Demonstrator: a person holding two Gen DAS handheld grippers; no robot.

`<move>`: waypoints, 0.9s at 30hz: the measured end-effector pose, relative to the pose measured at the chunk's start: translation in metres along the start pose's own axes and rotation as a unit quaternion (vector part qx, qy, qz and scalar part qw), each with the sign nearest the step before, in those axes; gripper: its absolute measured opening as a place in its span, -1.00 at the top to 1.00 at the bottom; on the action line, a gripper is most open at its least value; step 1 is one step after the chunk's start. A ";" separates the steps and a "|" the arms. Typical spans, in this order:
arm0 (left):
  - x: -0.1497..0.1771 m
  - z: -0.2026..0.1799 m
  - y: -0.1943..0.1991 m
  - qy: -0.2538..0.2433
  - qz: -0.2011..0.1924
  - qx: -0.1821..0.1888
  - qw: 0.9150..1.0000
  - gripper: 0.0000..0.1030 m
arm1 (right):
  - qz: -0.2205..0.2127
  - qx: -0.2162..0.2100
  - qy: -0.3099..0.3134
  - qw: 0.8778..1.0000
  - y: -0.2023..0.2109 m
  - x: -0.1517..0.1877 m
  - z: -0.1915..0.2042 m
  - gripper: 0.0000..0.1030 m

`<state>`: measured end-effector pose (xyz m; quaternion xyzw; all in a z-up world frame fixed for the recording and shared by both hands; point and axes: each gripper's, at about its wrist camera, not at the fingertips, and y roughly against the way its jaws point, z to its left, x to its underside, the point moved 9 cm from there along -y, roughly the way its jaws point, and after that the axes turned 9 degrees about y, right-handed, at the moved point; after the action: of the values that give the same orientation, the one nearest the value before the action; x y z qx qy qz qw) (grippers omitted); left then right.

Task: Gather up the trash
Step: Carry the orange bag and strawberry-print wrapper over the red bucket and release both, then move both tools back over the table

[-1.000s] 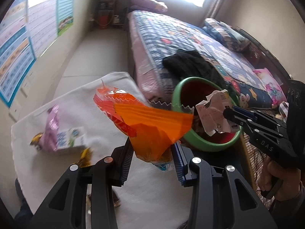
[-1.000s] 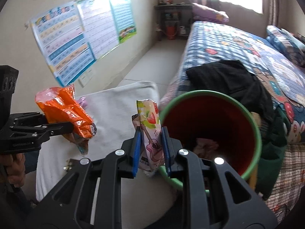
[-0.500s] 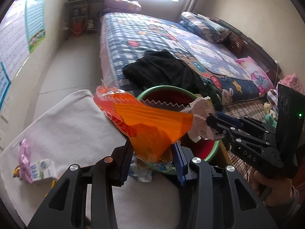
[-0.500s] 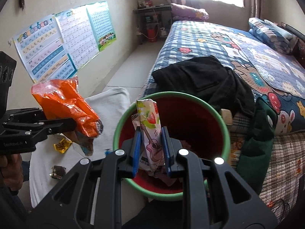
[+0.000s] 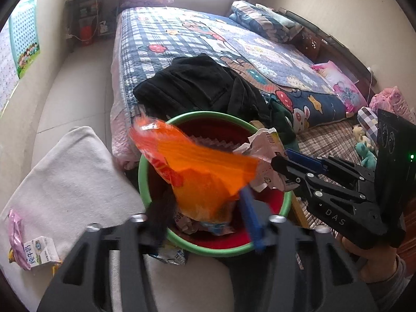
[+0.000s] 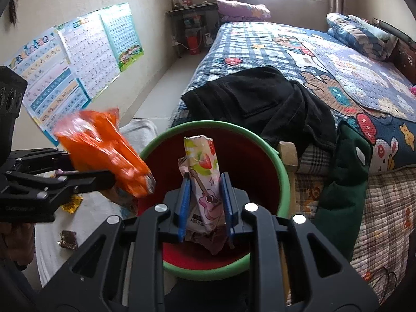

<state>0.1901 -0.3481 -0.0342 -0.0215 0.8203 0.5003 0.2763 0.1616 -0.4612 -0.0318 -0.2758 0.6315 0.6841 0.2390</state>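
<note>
A red bin with a green rim (image 5: 145,179) (image 6: 283,179) stands by the bed and holds several wrappers. My left gripper (image 5: 205,208) has its jaws spread wider than the orange snack bag (image 5: 200,171) between them, over the bin mouth; the bag looks blurred. The orange bag and left gripper also show in the right wrist view (image 6: 104,150). My right gripper (image 6: 205,205) is shut on a pink strawberry wrapper (image 6: 205,179) over the bin. In the left wrist view it (image 5: 280,169) holds the same wrapper (image 5: 262,156).
A white cloth (image 5: 67,176) covers the low table left of the bin, with a milk carton (image 5: 40,251), a pink wrapper (image 5: 15,231) and small wrappers (image 6: 69,239). A bed (image 5: 197,41) with black clothes (image 5: 202,85) lies behind the bin.
Both grippers have moved right, from over the cloth to over the bin. The left jaws have spread apart and the orange bag has loosened. The right jaws have widened slightly.
</note>
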 end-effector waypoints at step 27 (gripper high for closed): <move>0.058 0.142 0.104 0.116 -0.080 -0.074 0.987 -0.84 | 0.019 -0.034 0.122 0.992 0.000 0.037 0.141 -0.67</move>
<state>0.1699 -0.1635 -0.0268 -0.1654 0.8030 0.5301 0.2164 0.1237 -0.3215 -0.0496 -0.3537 0.6376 0.6704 0.1376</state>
